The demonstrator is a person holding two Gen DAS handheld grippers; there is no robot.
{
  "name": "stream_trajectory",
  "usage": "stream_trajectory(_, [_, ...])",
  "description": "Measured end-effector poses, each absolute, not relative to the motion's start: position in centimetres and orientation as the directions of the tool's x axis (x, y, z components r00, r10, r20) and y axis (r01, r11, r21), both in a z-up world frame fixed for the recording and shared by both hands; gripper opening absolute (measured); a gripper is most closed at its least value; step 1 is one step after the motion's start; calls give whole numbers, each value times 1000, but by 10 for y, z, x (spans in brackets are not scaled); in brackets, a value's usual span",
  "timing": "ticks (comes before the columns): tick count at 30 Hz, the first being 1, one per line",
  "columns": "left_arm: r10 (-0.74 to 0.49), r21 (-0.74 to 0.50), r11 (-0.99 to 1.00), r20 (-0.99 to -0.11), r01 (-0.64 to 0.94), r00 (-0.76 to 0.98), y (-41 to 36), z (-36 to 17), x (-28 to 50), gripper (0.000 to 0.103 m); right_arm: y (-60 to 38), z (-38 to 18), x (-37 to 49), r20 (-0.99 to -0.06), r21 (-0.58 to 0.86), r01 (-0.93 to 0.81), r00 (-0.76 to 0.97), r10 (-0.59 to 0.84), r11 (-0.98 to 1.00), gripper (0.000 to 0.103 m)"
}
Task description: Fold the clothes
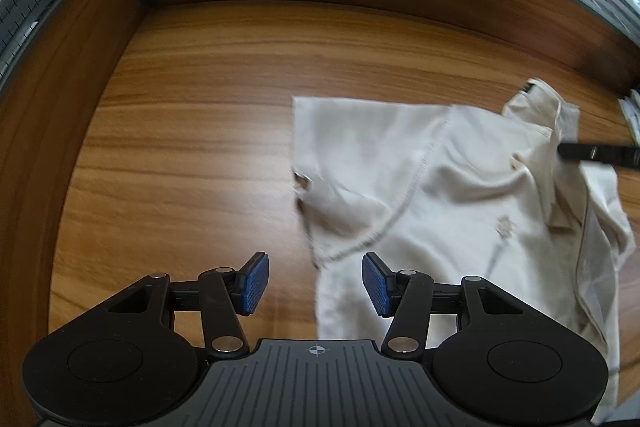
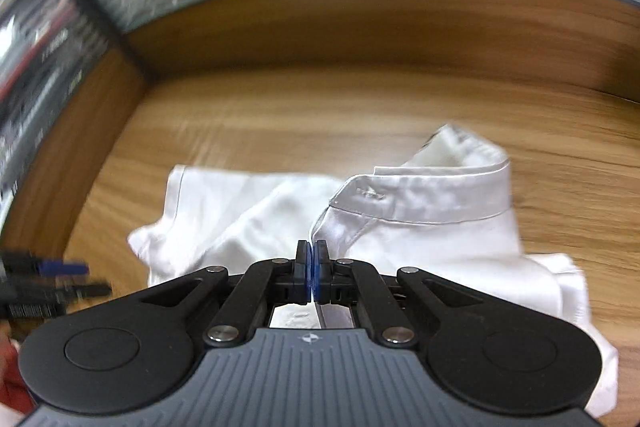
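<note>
Closest to me, my left claw [image 1: 315, 283] is hanging spread with nothing between its blue pads, pointing down at the near left edge of the cream short-sleeved collared cotton shirt [image 1: 440, 187] that's lying rumpled on the brown wood-grain bench [image 1: 180, 147]. My right claw [image 2: 311, 273] is sitting pressed together, pads meeting right at the placket edge below the collar [image 2: 432, 195]. I honestly can't tell whether there's a thin bit of fabric pinched in there or nothing at all.

What I'm worrying about: if the right claw is actually empty, I'm going to be pulling on air and the fold won't start. If it does have cloth, a one-sided tug could be dragging the whole shirt across the slick wood instead of folding it, since the left one isn't pinning anything. The sleeve [image 1: 344, 147] lying out on the left could also be bunching under.

Further out, the low wooden wall behind the bench and the striped glass are smeared by motion. The shirt's bottom hem is cut off behind both rigs, and the right side runs out of the left view, so I'm not seeing how flat it's really lying.
</note>
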State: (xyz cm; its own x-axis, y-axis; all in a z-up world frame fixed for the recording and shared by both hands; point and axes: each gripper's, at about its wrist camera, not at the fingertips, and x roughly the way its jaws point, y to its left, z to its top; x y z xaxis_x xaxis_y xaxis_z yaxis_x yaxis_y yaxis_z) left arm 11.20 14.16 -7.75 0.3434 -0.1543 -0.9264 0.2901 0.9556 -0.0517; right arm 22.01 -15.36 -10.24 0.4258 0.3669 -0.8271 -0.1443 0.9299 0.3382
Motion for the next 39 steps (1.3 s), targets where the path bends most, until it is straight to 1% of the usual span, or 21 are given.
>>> stream_trajectory(2, [-148,-50,959,-928,279,342,145,-81,122,55,-145,-110,219,-847,316,-172,393,359,933,7])
stream_trajectory(3, [-145,-50,961,-929,273,341,147,-83,127,55,-144,-111,219,-850,315,-177,385,360,932,17])
stream_trajectory(5, [-139,-48,964,-930,262,340,149,-87,137,55,-146,-112,214,-850,319,-178,380,364,931,29])
stream_trajectory(6, [-139,-50,965,-931,258,339,149,-89,142,56,-150,-110,213,-849,321,-171,383,363,931,31])
stream_trajectory(11, [-148,-64,966,-932,252,332,146,-98,164,56,-182,-97,198,-854,276,-126,422,303,953,35])
stream_trajectory(14, [-160,-71,963,-926,260,342,141,-101,176,58,-211,-91,186,-862,232,-64,449,236,971,41])
stream_trajectory(16, [-179,-81,960,-913,267,366,138,-102,183,60,-233,-93,176,-873,214,-5,447,194,977,41])
stream_trajectory(21, [-182,-69,952,-911,298,371,124,-109,205,61,-288,-111,153,-918,126,130,392,66,983,41])
stream_trajectory(26, [-190,-57,938,-910,341,368,110,-113,225,62,-327,-138,135,-946,60,216,323,-13,975,43])
stream_trajectory(28, [-190,-56,933,-915,356,356,107,-115,231,62,-336,-149,132,-954,46,232,298,-25,972,46])
stream_trajectory(30, [-192,-55,928,-918,367,347,104,-116,235,62,-340,-158,131,-959,33,232,281,-34,972,51])
stream_trajectory(33, [-201,-61,920,-922,387,332,99,-118,238,62,-338,-169,134,-965,10,222,257,-48,975,55])
stream_trajectory(37, [-207,-70,914,-927,400,311,95,-122,234,60,-338,-174,135,-966,12,216,256,-44,976,57])
stream_trajectory(38, [-208,-65,912,-925,404,320,94,-121,232,57,-337,-173,135,-965,16,211,260,-40,977,55])
stream_trajectory(39, [-208,-58,908,-922,415,327,93,-119,231,49,-336,-173,135,-964,20,205,265,-35,979,52])
